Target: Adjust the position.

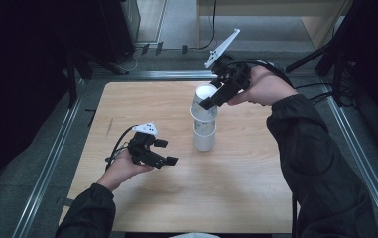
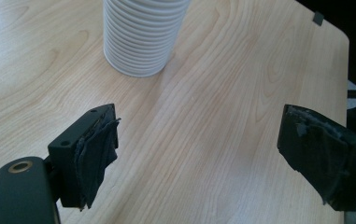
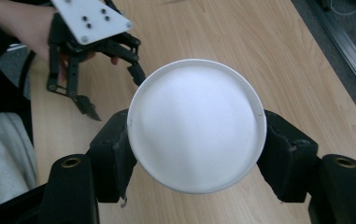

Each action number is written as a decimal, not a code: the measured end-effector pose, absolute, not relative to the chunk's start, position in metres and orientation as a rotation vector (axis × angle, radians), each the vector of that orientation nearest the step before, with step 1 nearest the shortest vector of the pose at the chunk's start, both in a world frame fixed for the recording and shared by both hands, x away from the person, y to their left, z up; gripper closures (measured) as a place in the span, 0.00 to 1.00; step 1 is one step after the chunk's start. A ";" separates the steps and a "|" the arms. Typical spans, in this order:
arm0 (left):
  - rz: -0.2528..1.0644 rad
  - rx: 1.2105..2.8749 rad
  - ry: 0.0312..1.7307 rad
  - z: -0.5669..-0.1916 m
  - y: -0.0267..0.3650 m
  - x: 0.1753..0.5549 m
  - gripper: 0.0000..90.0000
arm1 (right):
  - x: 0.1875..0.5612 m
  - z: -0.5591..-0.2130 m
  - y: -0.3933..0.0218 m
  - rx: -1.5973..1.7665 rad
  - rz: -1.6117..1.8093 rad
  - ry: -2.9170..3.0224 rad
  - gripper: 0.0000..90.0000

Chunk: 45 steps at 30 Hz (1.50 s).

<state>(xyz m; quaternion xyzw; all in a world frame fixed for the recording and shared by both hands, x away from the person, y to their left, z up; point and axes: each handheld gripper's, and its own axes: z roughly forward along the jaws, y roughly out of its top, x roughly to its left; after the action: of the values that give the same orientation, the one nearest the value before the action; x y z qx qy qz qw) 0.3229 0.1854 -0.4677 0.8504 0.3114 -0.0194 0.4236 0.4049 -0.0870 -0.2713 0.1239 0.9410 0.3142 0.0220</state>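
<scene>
The right gripper [image 1: 215, 99] has its fingers [image 3: 115, 154] clamped on the top paper cup [image 1: 204, 104], one pad on each side of the wall just under the rim, so in the right gripper view the cup's round white mouth [image 3: 196, 123] sits squarely between them. That cup stands upright, its long axis vertical, nested above the lower cups [image 1: 204, 135], which rest on the wooden bench [image 1: 256, 188] straight below the right fingers. The lifting seems to turn on this: the cup has to travel straight up along that axis to come free. The left gripper [image 1: 164, 152] hovers low over the bench with its fingers [image 2: 89, 156] apart and nothing between them; the ribbed base of the stack [image 2: 140, 37] lies ahead of them, near but untouched. The right hand is plainly the nearer. A faint pattern marks the cup walls, but no writing can be read.
</scene>
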 end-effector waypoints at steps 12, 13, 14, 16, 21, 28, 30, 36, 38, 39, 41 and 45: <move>-0.042 2.124 0.777 -0.465 0.186 0.323 0.14 | 0.366 -0.294 -0.092 0.260 1.050 2.945 0.39; -0.044 2.126 0.773 -0.464 0.186 0.323 0.14 | 0.365 -0.297 -0.093 0.266 1.057 2.952 0.39; -0.042 2.124 0.768 -0.464 0.186 0.322 0.14 | 0.363 -0.301 -0.094 0.263 1.073 2.952 0.39; -0.040 2.122 0.759 -0.463 0.186 0.322 0.14 | 0.360 -0.309 -0.096 0.265 1.087 2.951 0.39; -0.042 2.111 0.751 -0.462 0.186 0.321 0.14 | 0.352 -0.330 -0.099 0.255 1.128 2.942 0.39; -0.049 2.110 0.715 -0.461 0.183 0.319 0.14 | 0.346 -0.363 -0.105 0.280 1.190 2.954 0.39; -0.059 2.118 0.704 -0.461 0.182 0.318 0.15 | 0.345 -0.373 -0.109 0.289 1.224 2.953 0.39; -0.056 2.137 0.669 -0.460 0.178 0.316 0.15 | 0.340 -0.400 -0.116 0.318 1.324 2.924 0.39; -0.064 2.136 0.661 -0.460 0.178 0.316 0.15 | 0.338 -0.407 -0.116 0.316 1.344 2.918 0.39; -0.064 2.134 0.660 -0.460 0.178 0.316 0.15 | 0.338 -0.410 -0.116 0.323 1.352 2.920 0.39; -0.064 2.135 0.660 -0.460 0.178 0.317 0.15 | 0.337 -0.417 -0.117 0.337 1.368 2.920 0.39; -0.071 2.154 0.636 -0.461 0.176 0.318 0.15 | 0.336 -0.428 -0.117 0.356 1.416 2.913 0.39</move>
<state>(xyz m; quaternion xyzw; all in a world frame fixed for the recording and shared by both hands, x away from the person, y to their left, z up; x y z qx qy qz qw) 0.3177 0.1759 -0.4611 0.8642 0.2554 -0.0283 0.4325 0.3357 -0.1173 -0.4277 0.1090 0.8925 0.4338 -0.0586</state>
